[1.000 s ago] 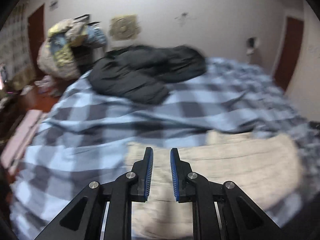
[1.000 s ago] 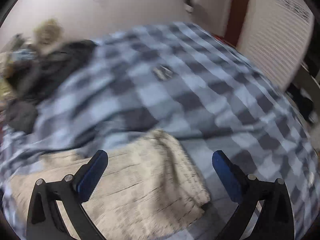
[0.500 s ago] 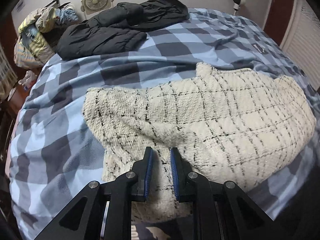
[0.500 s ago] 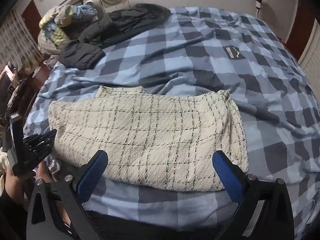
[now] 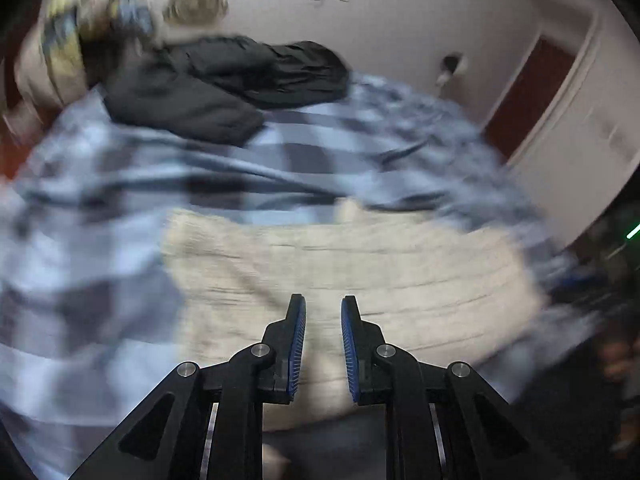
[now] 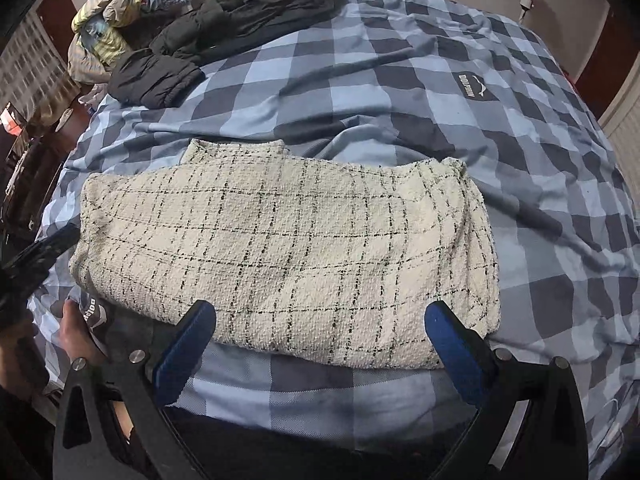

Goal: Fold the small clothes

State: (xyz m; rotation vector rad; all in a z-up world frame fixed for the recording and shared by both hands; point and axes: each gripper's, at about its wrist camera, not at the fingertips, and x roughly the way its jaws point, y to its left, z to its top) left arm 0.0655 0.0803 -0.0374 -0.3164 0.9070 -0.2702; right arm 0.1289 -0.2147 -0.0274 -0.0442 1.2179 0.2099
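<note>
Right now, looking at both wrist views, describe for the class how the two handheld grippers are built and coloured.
The left gripper and right gripper match: black angular linkage arms with triangular cut-outs, round silver pivot bolts, and two fingers faced with blue ribbed pads. No cables or markings show. A bare hand appears at the left edge; no sleeve is visible.

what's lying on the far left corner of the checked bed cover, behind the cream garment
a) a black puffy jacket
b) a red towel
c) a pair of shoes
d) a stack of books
a: in the right wrist view a black puffy jacket sprawls across the far left corner of the blue checked cover, well behind and apart from the cream plaid garment.
</note>
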